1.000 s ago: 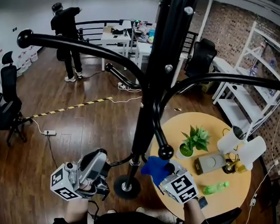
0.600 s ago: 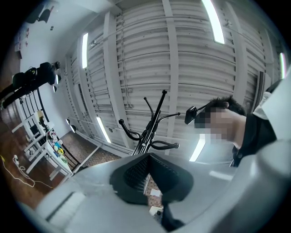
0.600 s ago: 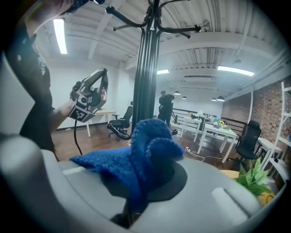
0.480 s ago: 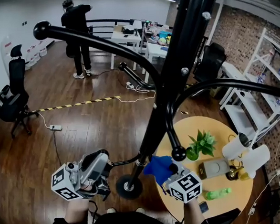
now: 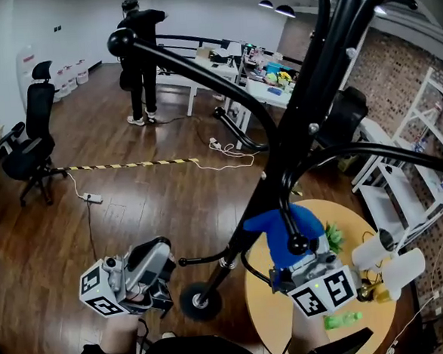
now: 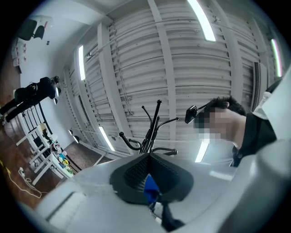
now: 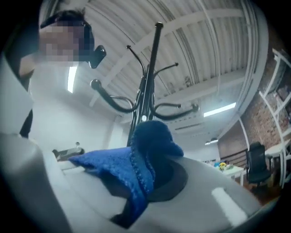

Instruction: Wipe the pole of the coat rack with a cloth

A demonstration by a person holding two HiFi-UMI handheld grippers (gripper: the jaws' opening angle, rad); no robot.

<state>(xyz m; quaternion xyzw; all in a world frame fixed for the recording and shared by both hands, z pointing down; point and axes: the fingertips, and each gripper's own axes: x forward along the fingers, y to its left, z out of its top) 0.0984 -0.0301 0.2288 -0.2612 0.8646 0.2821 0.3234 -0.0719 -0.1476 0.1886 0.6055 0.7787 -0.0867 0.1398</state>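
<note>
Low in the middle of the frame the right gripper [image 5: 294, 260] is clamping the blue cloth [image 5: 279, 223] at the pole [image 5: 308, 113] — I think the cloth may be snagging on the hook knob [image 5: 296, 244] crossing it and pulling free — while the left gripper [image 5: 148, 262], lower left, is hanging closed and empty.

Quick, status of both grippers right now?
Left gripper: closed, nothing clearly held.
Right gripper: closed on the blue knitted cloth.

A bunched blue cloth [image 5: 282, 229] is pressed against the lower part of the black coat rack pole [image 5: 307, 106]. The pole rises from a round base [image 5: 199, 301] beneath curved, ball-tipped arms [image 5: 199, 68].
</note>
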